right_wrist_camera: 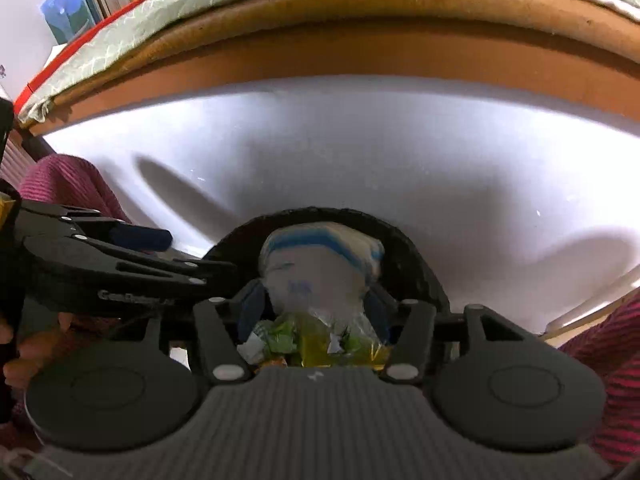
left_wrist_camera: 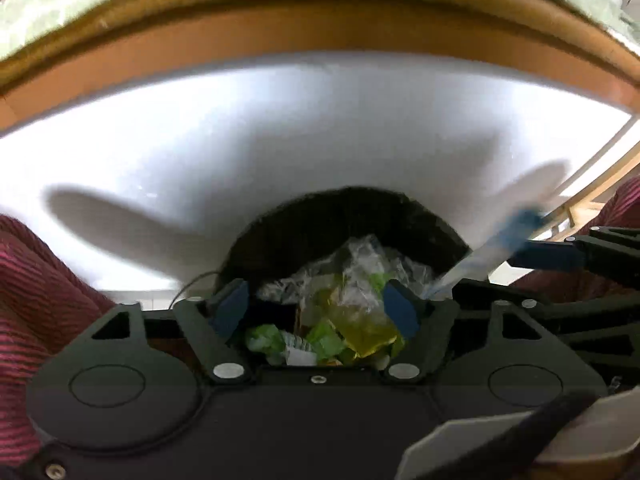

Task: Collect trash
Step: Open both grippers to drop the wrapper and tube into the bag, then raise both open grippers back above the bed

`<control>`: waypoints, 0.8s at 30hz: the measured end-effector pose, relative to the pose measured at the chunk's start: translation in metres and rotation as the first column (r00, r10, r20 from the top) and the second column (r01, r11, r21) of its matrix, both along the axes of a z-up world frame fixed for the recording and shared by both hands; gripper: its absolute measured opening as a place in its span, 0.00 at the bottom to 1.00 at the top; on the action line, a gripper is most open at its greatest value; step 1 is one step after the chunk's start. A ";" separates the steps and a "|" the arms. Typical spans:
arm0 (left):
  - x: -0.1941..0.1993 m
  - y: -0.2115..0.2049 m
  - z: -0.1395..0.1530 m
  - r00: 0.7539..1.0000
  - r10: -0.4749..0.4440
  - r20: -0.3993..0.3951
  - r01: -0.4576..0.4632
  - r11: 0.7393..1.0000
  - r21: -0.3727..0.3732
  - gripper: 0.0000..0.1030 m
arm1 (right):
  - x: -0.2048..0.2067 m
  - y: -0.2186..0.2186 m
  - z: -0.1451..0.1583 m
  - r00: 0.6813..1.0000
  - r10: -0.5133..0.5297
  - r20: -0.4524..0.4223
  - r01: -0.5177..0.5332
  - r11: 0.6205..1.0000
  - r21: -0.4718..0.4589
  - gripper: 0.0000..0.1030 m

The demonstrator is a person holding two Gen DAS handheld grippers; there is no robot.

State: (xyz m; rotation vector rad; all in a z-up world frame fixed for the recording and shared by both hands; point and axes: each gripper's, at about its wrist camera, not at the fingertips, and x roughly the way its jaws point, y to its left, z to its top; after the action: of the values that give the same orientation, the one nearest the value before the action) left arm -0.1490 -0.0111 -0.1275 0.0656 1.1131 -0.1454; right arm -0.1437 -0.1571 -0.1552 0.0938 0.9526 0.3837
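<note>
White floor (left_wrist_camera: pixel 320 128) below a wooden table edge (left_wrist_camera: pixel 320 20). Round black bin (left_wrist_camera: pixel 340 216) directly underneath, holding crumpled green and yellow wrappers (left_wrist_camera: pixel 352 328), apparently the collection point. Left gripper (left_wrist_camera: pixel 316 312) spread, empty. Right gripper (right_wrist_camera: pixel 316 312) spread around a white, blue-striped wrapper (right_wrist_camera: pixel 320 268), seemingly released over the bin.
</note>
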 end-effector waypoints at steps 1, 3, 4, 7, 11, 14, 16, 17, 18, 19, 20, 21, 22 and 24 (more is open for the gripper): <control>0.000 0.002 0.005 1.000 -0.005 0.007 0.005 1.000 -0.010 0.76 | 0.000 -0.001 0.003 1.000 0.003 0.008 -0.003 1.000 -0.002 0.70; 0.000 0.005 0.014 1.000 -0.014 0.023 0.015 0.999 -0.031 0.77 | 0.000 -0.001 0.011 1.000 0.012 0.027 -0.012 1.000 -0.001 0.71; 0.000 0.006 0.020 0.999 -0.019 0.037 0.020 0.999 -0.038 0.79 | 0.000 -0.002 0.016 0.999 0.015 0.039 -0.016 1.000 0.002 0.72; 0.000 0.011 0.040 0.996 -0.034 0.083 0.039 0.998 -0.056 0.80 | -0.002 -0.005 0.033 0.996 0.026 0.088 -0.026 1.000 0.008 0.73; 0.001 0.015 0.074 0.983 -0.068 0.168 0.084 0.993 -0.087 0.81 | -0.003 -0.014 0.069 0.982 0.041 0.186 -0.051 0.998 0.049 0.76; 0.008 0.016 0.102 0.965 -0.084 0.247 0.112 0.988 -0.102 0.82 | 0.003 -0.024 0.100 0.966 0.034 0.258 -0.054 0.996 0.072 0.77; 0.018 0.019 0.121 0.953 -0.082 0.292 0.121 0.986 -0.119 0.83 | 0.011 -0.033 0.120 0.953 0.016 0.301 -0.043 0.996 0.081 0.78; 0.024 0.021 0.130 0.947 -0.076 0.313 0.122 0.984 -0.128 0.84 | 0.017 -0.037 0.129 0.947 0.005 0.321 -0.033 0.996 0.084 0.78; 0.030 0.022 0.139 0.939 -0.067 0.337 0.118 0.984 -0.133 0.84 | 0.024 -0.037 0.136 0.940 -0.007 0.340 -0.022 0.996 0.083 0.78; 0.036 0.022 0.146 0.933 -0.060 0.355 0.114 0.985 -0.132 0.84 | 0.031 -0.038 0.144 0.933 -0.021 0.360 -0.007 0.997 0.078 0.78; 0.043 0.024 0.154 0.925 -0.051 0.375 0.107 0.986 -0.129 0.84 | 0.037 -0.039 0.150 0.924 -0.037 0.381 0.012 0.998 0.068 0.78; 0.049 0.026 0.160 0.917 -0.044 0.396 0.102 0.987 -0.127 0.84 | 0.043 -0.041 0.157 0.914 -0.054 0.401 0.033 0.998 0.058 0.78; 0.056 0.028 0.169 0.907 -0.036 0.419 0.096 0.988 -0.122 0.84 | 0.051 -0.043 0.161 0.906 -0.068 0.418 0.051 0.997 0.052 0.78; 0.070 0.028 0.178 0.894 -0.020 0.448 0.080 0.990 -0.116 0.85 | 0.066 -0.048 0.170 0.890 -0.095 0.446 0.083 0.995 0.047 0.78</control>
State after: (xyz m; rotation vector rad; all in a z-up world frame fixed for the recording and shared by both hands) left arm -0.0793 0.0168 0.0504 0.0083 0.6390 -0.2369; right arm -0.0775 -0.2050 0.0143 0.0684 0.4831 0.3136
